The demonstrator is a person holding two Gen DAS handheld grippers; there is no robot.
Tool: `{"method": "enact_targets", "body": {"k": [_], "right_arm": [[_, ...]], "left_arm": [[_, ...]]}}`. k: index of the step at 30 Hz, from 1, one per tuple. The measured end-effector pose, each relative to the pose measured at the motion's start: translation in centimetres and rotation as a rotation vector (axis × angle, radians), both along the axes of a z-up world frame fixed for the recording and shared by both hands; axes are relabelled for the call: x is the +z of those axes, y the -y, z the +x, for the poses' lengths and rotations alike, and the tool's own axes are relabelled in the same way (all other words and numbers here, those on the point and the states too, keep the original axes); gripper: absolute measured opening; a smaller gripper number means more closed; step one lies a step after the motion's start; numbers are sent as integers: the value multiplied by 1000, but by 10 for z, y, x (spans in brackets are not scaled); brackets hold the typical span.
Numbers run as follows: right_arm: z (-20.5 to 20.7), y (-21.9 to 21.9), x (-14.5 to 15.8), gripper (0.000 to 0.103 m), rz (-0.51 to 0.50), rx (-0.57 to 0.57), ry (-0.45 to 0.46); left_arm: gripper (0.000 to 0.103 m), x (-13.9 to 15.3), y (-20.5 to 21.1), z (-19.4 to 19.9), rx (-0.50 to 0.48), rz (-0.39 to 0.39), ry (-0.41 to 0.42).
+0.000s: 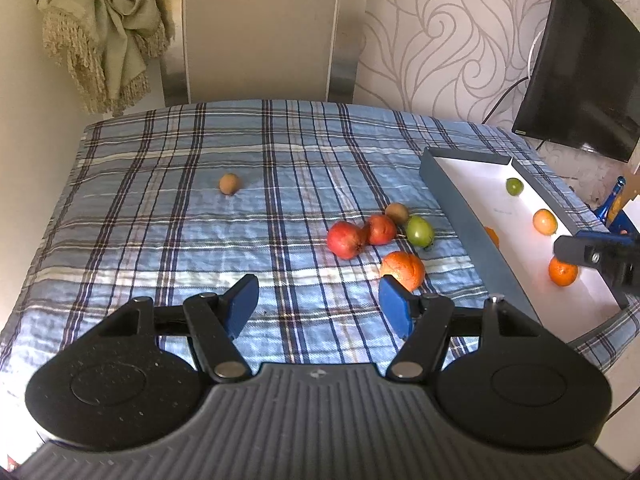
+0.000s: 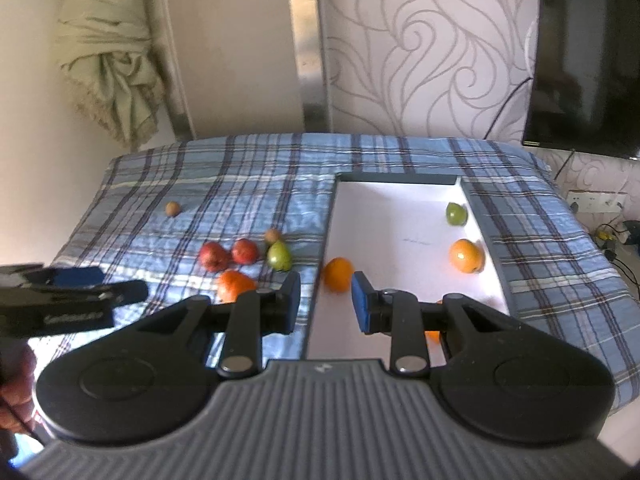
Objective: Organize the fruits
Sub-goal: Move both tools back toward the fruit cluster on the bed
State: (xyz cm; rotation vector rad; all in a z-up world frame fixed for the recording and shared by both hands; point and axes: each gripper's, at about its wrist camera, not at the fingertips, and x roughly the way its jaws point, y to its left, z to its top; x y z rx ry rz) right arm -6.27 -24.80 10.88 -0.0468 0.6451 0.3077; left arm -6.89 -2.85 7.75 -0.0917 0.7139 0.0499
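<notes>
On the plaid cloth lie two red pomegranates (image 1: 345, 239) (image 1: 380, 229), a green fruit (image 1: 419, 231), a brown kiwi (image 1: 397, 213), an orange (image 1: 402, 270) and a lone kiwi (image 1: 229, 183). The white box (image 1: 468, 172) at the right holds a green fruit (image 1: 514, 186) and several oranges (image 1: 545, 221). My left gripper (image 1: 318, 304) is open and empty above the cloth, its right pad beside the orange. My right gripper (image 2: 325, 300) is open and empty over the box's near left part, just short of an orange (image 2: 338, 274).
A dark monitor (image 1: 580, 60) stands at the back right by the patterned wall. A knotted curtain (image 1: 108, 32) hangs at the back left. Sockets and cables (image 2: 600, 208) lie right of the table. The left half of the cloth (image 1: 140, 220) holds only the lone kiwi.
</notes>
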Motion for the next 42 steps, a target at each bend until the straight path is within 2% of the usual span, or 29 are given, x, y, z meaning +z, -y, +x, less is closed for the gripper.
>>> {"method": "enact_targets", "body": {"k": [13, 19, 29, 32, 38, 39, 42], "right_arm": [[5, -50, -20, 31, -13, 72, -58], [11, -61, -32, 31, -16, 82, -97], [18, -76, -46, 31, -13, 97, -138], [22, -78, -50, 31, -14, 91, -144], [33, -86, -58, 31, -18, 79, -152], [35, -88, -60, 33, -22, 74, -152], [40, -93, -65, 62, -38, 47, -131]], "left_arm": [[71, -8, -20, 12, -24, 27, -23], [75, -13, -32, 15, -10, 30, -35], [75, -19, -51, 16, 22, 21, -49], [83, -20, -57, 14, 36, 12, -49], [84, -19, -69, 7, 54, 16, -43], [84, -19, -72, 6, 57, 19, -41], [84, -17, -80, 1, 69, 30, -36]]}}
